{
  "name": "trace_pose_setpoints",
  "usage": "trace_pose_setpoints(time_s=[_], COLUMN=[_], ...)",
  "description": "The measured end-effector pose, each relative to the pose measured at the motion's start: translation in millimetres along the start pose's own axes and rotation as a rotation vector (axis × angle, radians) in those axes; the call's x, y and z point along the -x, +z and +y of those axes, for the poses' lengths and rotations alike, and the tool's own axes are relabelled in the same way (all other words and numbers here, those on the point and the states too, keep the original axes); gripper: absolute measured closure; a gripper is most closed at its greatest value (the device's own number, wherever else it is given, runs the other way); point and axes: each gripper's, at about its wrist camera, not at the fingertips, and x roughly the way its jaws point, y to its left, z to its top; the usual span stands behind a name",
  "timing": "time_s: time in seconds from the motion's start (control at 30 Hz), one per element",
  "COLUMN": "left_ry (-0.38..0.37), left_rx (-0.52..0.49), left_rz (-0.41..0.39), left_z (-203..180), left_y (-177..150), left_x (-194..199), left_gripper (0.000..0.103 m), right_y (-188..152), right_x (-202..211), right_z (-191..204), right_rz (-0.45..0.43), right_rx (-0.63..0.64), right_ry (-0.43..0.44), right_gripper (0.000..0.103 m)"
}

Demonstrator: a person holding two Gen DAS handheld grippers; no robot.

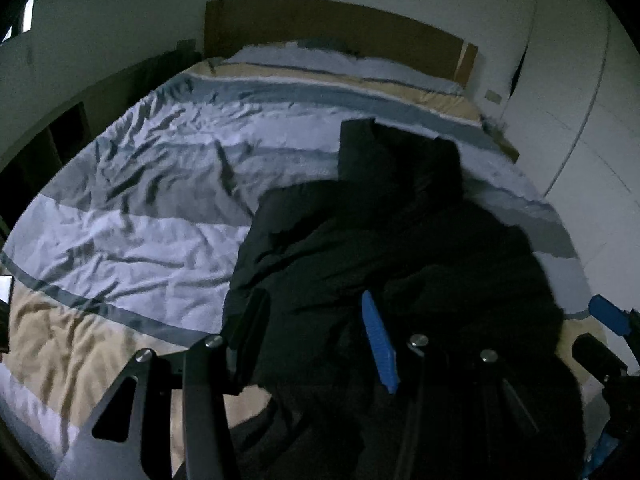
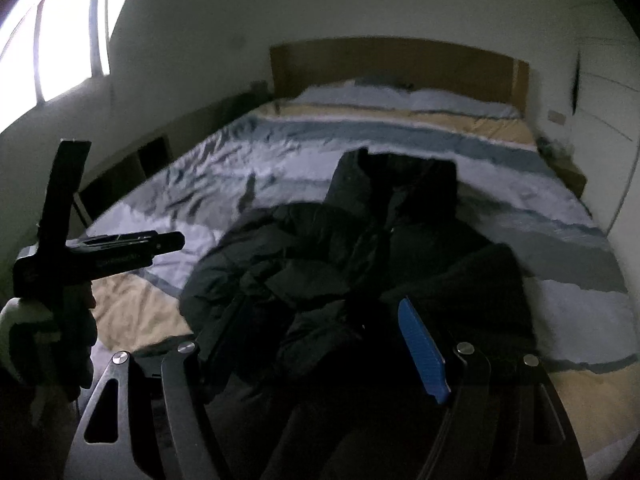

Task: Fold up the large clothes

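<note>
My left gripper and right gripper hang unclenched, holding nothing, over the crumpled black puffy jacket. It looks soft, bulky, slippery; I'd pinch its hem edge.

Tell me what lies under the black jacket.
The black jacket lies on the bed's striped duvet, visible all around it. The duvet directly beneath is covered, so anything there cannot be seen.

A black puffy jacket lies crumpled and bunched in the lower centre-right of the frame, on the striped bed.
</note>
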Motion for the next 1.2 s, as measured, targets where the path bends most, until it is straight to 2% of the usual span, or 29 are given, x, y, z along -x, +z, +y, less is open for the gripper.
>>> trace_pose_setpoints(time_s=[0.2,0.3,0.37,0.57,0.7,0.83,0.93,1.03,1.2], left_ry=[-0.013,-0.008,-0.005,0.009,-0.009,-0.036,-0.061,-0.062,-0.055], left_rx=[-0.008,-0.032,-0.043,-0.060,-0.093,-0.119,-0.111,-0.108,-0.080], left_rz=[0.065,0.106,0.110,0.126,0.065,0.019,0.028,0.052,0.056], left_z=[3.2,-0.2,-2.9,-5.1,-20.8,-44.8,-58.5,-63.5,-59.6], left_y=[-28.0,-49.7,-57.6,-55.6,-49.1,-44.8,-45.8,-56.6,-74.3], left_x=[-69.4,-99.9,-107.2,-95.5,-65.6,-47.6,-51.5,-64.2,-79.5], left_gripper=[0.057,0.057,0.056,0.056,0.056,0.056,0.056,0.056,0.056], right_y=[-26.9,-56.1,-62.7,-78.8,-76.1,-63.8,-47.1,-41.6,-50.1], right_x=[-71.5,-103.3,-106.3,-91.1,-75.5,-52.1,-47.2,-51.6,-81.0], right_z=[-20.3,-46.2,-51.5,-64.4,-71.7,-74.5,-69.9,-67.4,-65.3], right_rz=[0.105,0.179,0.185,0.187,0.193,0.148,0.098,0.086,0.130], right_rx=[-0.002,-0.034,-0.038,-0.015,-0.021,-0.038,-0.038,-0.036,-0.028], right_ry=[-0.037,-0.063,-0.054,-0.052,-0.095,-0.103,-0.113,-0.118,-0.126], right_gripper=[0.029,0.029,0.028,0.028,0.029,0.029,0.028,0.028,0.028])
